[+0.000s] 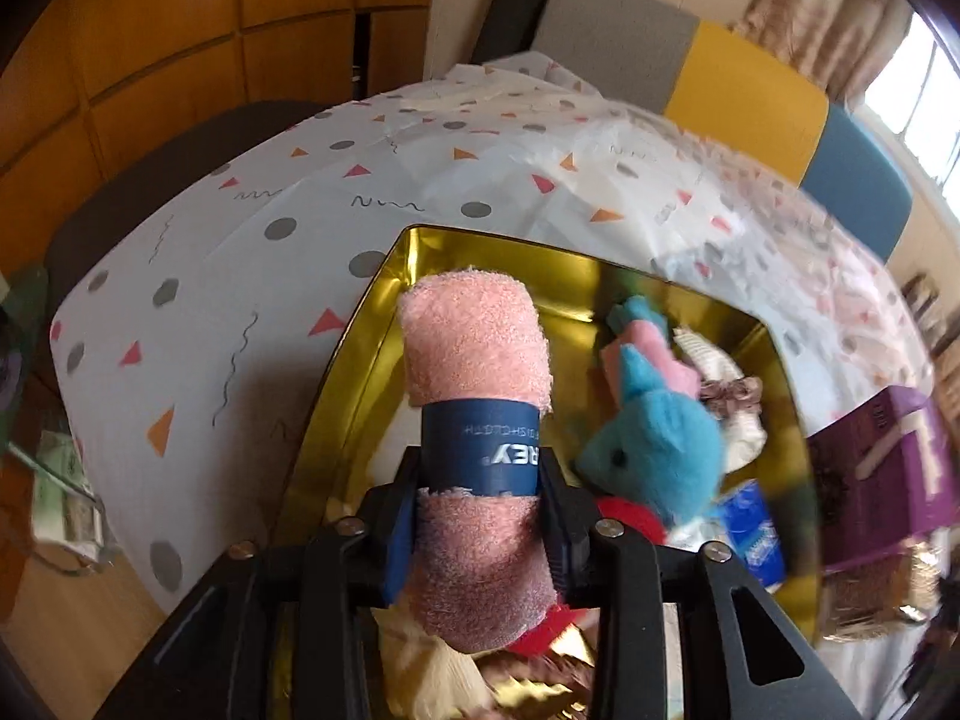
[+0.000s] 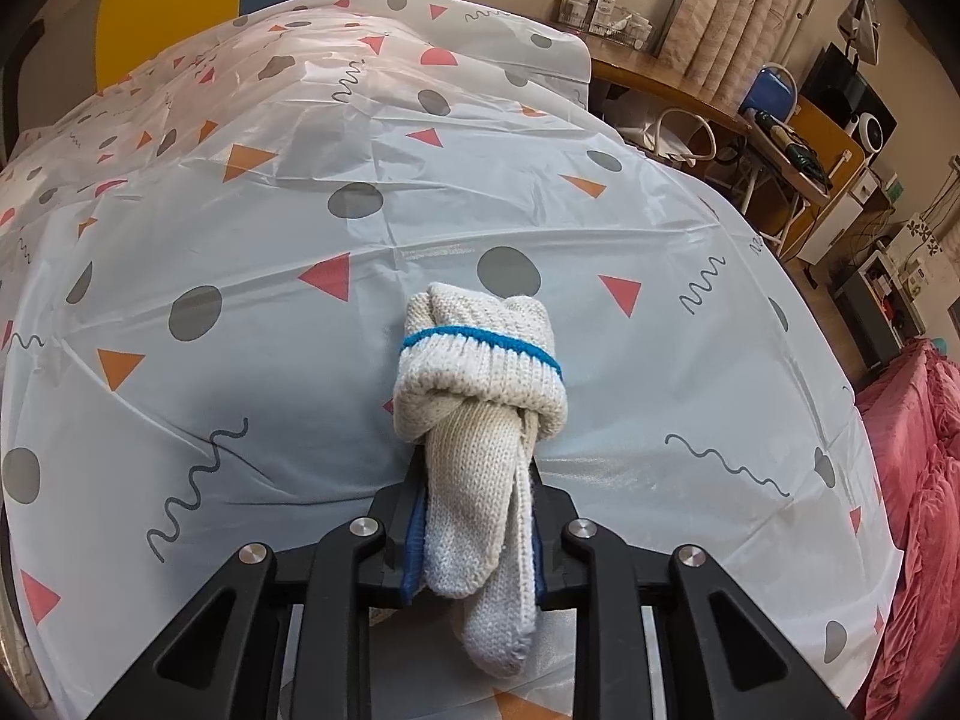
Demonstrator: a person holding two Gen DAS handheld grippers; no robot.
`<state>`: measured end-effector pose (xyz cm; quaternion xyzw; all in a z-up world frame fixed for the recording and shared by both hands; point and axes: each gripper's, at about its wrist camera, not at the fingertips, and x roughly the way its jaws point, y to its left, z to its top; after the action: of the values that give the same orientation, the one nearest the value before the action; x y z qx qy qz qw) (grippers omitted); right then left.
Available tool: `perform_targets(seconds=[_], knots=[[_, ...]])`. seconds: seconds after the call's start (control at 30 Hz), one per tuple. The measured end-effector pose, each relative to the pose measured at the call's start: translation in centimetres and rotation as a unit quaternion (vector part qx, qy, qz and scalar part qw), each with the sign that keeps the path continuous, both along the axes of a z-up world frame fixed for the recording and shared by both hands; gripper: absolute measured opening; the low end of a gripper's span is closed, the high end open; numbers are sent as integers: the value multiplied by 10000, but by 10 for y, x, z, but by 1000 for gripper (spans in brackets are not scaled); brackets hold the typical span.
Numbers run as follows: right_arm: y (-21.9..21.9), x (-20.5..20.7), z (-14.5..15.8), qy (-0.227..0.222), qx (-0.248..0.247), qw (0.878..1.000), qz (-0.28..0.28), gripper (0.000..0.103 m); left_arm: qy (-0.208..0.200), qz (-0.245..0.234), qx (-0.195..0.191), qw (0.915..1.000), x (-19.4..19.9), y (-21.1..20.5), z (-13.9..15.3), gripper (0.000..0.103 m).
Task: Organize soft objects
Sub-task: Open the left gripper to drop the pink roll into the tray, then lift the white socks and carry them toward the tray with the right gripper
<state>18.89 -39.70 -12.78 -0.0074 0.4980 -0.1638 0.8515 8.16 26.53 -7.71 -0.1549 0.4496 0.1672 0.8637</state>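
While several soft things, among them a blue plush toy (image 1: 654,450), are already lying in the gold tin (image 1: 384,276), we are clamping a pink rolled cloth (image 1: 480,396) in our left gripper (image 1: 486,516) above its near left part and a knitted glove bundle (image 2: 480,414) in our right gripper (image 2: 477,534) over the tablecloth (image 2: 240,252), both not yet placed.

The left gripper (image 1: 487,489) is matte black plastic; two angled link arms run back on each side, each pinned with a round silver screw head; the outer arms carry triangular cut-outs; blue pads line the inner faces of its fingers (image 1: 397,546); the right gripper (image 2: 477,498) is built alike: black links, four silver screw heads in a row, triangular cut-outs, and blue lining along the inside of its fingers (image 2: 414,546).
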Motion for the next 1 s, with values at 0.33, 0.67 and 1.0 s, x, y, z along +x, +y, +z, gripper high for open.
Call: perform_targets(seconds=[0.33, 0.67, 1.0], knots=[[-2, 1, 0, 2, 46, 10000, 4, 24, -179, 54, 460, 9988, -30, -5, 9, 73], [-5, 1, 2, -34, 325, 9995, 1, 22, -538, 237, 784, 9952, -77, -36, 23, 73], [29, 0, 1, 10, 426, 9967, 690, 22, -942, -121, 897, 9914, -89, -63, 49, 78]])
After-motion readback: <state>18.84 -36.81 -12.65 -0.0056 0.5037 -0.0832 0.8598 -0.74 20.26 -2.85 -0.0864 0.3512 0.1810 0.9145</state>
